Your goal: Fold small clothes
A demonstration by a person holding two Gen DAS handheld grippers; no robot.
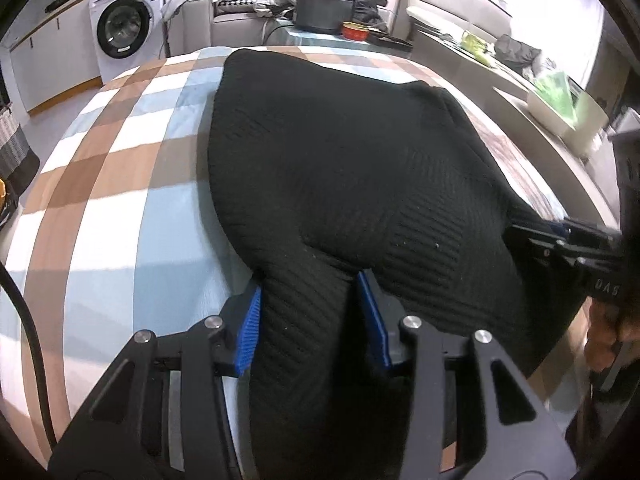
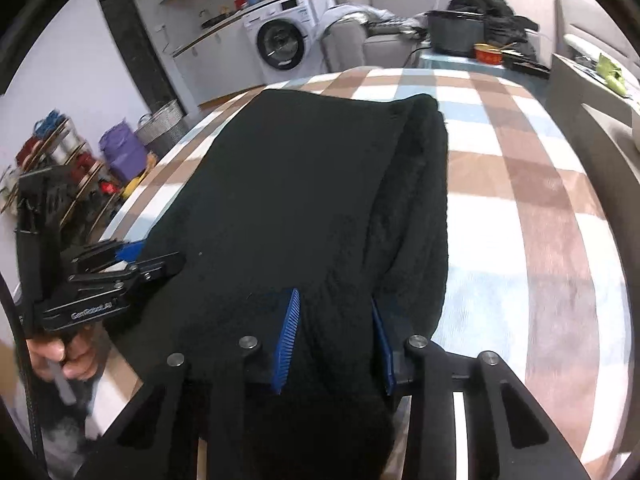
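Both grippers, left [image 1: 308, 312] and right [image 2: 336, 332], pinch the black garment's [image 1: 340, 152] near edge.

The garment [image 1: 340, 168] lies on the table [image 1: 120, 184], its near edge hanging over the table's front edge. At that edge the left gripper [image 1: 310, 320] and the right gripper [image 2: 334, 340] each have a fold of it between their fingers. Beyond the table's far end stand a pot [image 1: 322, 10] and, left of that, a washing machine [image 1: 126, 20].
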